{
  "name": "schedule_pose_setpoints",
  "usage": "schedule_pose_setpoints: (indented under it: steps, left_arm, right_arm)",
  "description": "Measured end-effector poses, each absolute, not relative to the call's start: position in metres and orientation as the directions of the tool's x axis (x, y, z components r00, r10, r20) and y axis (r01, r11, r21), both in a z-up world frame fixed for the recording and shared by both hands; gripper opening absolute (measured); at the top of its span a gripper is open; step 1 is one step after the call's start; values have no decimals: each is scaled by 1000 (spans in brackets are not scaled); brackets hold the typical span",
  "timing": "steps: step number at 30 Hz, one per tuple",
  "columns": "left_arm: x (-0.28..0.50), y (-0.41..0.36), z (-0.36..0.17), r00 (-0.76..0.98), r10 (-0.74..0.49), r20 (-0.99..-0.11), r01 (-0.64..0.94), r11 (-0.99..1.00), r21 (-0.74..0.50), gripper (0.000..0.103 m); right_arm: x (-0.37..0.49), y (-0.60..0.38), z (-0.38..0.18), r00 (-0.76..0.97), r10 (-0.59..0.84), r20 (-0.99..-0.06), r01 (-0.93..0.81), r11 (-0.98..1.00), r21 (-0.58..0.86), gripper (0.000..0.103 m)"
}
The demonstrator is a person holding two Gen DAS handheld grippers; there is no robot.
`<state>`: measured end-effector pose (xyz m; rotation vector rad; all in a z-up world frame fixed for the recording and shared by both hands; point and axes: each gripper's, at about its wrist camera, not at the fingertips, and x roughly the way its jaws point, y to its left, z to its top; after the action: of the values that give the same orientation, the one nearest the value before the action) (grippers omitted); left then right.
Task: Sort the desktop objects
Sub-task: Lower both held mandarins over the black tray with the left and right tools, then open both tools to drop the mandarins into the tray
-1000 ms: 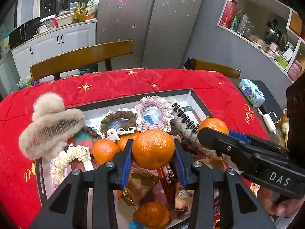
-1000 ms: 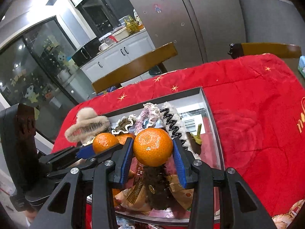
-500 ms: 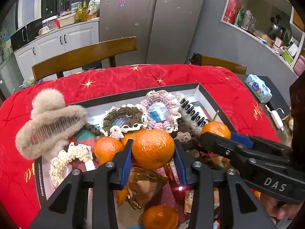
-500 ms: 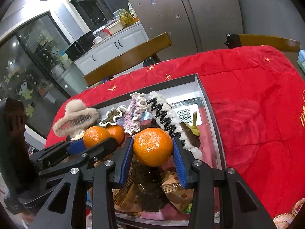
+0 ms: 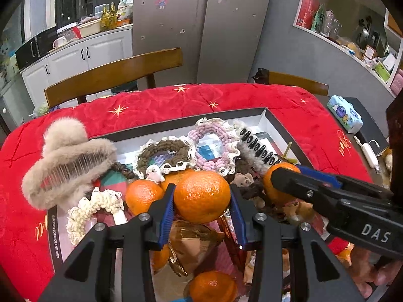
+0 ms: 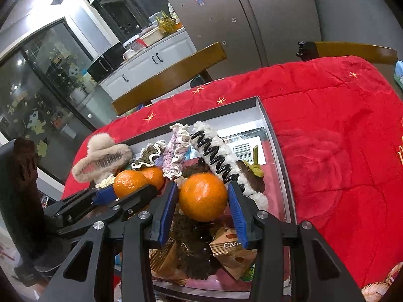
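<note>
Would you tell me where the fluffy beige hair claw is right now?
In the left wrist view the fluffy beige hair claw sits at the left, on the tray's left rim over the red cloth, beside the cream crochet scrunchie.

A table draped in a quilted red cloth with gold stars [image 5: 156, 108] carries a shallow black-rimmed rectangular tray [image 5: 226, 114] crowded with small items.

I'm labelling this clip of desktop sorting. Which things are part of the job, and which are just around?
In the job:
left gripper with tangerine
right gripper with tangerine
tray of hair ties, snacks

Lying about:
tissue pack
chairs
</note>
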<state>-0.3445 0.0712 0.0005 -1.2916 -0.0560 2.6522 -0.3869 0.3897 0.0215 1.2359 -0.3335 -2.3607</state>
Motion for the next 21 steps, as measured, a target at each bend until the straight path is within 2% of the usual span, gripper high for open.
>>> schedule_pose_setpoints:
  steps: [3, 4, 5, 6, 7, 8, 9, 10, 11, 21]
  left_arm:
    - [-346, 72, 0, -600, 158, -784, -137, -986, -94, 45]
    - [-346, 72, 1, -599, 168, -783, -142, -985, -102, 56]
    - [-345, 72, 2, -598, 182, -780, -149, -982, -115, 72]
    - [-345, 73, 4, -591, 209, -779, -164, -977, -137, 81]
    - [-344, 74, 6, -587, 230, -777, -180, -972, -151, 97]
    - [-342, 75, 7, -590, 238, -772, -189, -970, -154, 103]
    - [-341, 76, 9, -598, 238, -766, -195, -969, -149, 103]
    - [-339, 77, 13, -610, 230, -759, -197, -971, -136, 103]
    - [-337, 77, 15, -616, 225, -755, -195, -972, -130, 103]
    - [-335, 62, 34, -642, 246, -727, -173, -969, -175, 103]
  right_arm:
    - [-385, 390, 26, -517, -489, -703, 290, -872, 394, 47]
    - [-384, 390, 28, -525, -490, -696, 298, -872, 389, 52]
    - [-383, 390, 30, -532, -491, -690, 302, -871, 388, 55]
    - [-383, 391, 33, -538, -494, -683, 304, -869, 390, 61]
    - [-382, 392, 35, -541, -501, -676, 308, -866, 395, 68]
    - [-382, 393, 38, -545, -507, -668, 313, -862, 399, 71]
    - [-382, 394, 41, -551, -513, -658, 322, -858, 400, 82]
    - [-381, 395, 43, -558, -510, -655, 324, -860, 394, 100]
    - [-381, 396, 46, -568, -501, -653, 322, -865, 385, 103]
    - [-376, 412, 71, -626, -501, -598, 310, -863, 399, 103]
